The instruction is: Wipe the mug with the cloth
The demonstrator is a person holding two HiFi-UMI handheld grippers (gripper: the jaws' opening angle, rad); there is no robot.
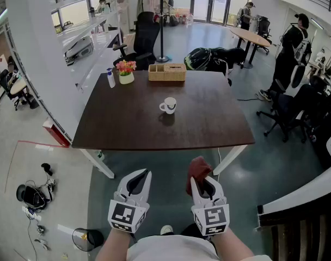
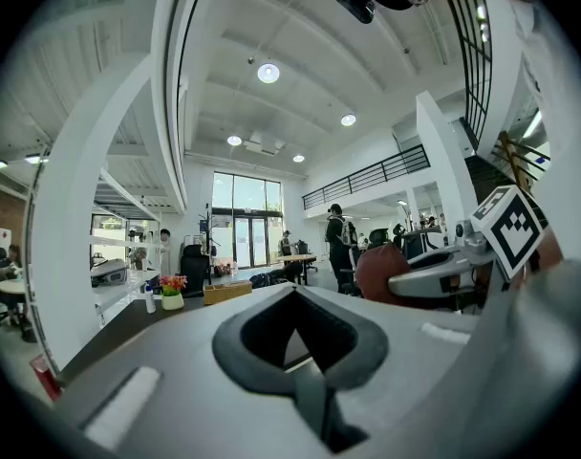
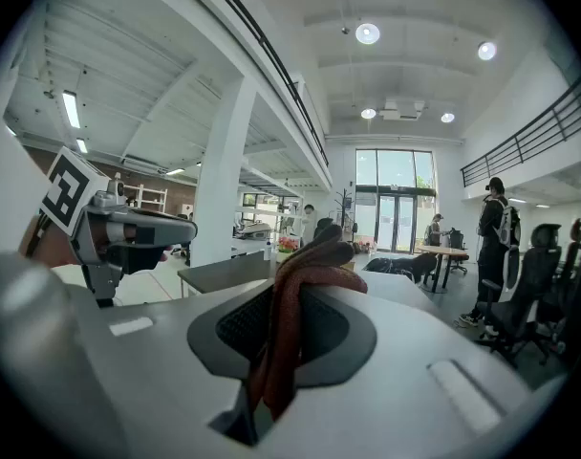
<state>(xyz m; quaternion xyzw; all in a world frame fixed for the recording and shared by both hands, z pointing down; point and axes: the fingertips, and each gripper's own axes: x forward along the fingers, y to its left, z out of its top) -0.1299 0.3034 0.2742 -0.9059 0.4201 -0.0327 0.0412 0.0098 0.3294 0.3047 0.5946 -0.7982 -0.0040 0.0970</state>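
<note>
A white mug (image 1: 168, 105) with a dark inside stands near the middle of the dark wooden table (image 1: 209, 129), handle to the left. Both grippers are held low in front of the table's near edge, well short of the mug. My right gripper (image 1: 202, 181) is shut on a dark red cloth (image 1: 198, 168), which bunches up between its jaws (image 3: 305, 285). My left gripper (image 1: 139, 179) has its jaws closed together with nothing between them (image 2: 295, 347). The red cloth (image 2: 386, 273) also shows at the right of the left gripper view.
At the table's far edge sit a wicker box (image 1: 167, 72), a small flower pot (image 1: 126, 72) and a spray bottle (image 1: 111, 79). Office chairs (image 1: 282, 113) stand to the right. A white pillar (image 1: 40, 53) rises at left. People stand further back.
</note>
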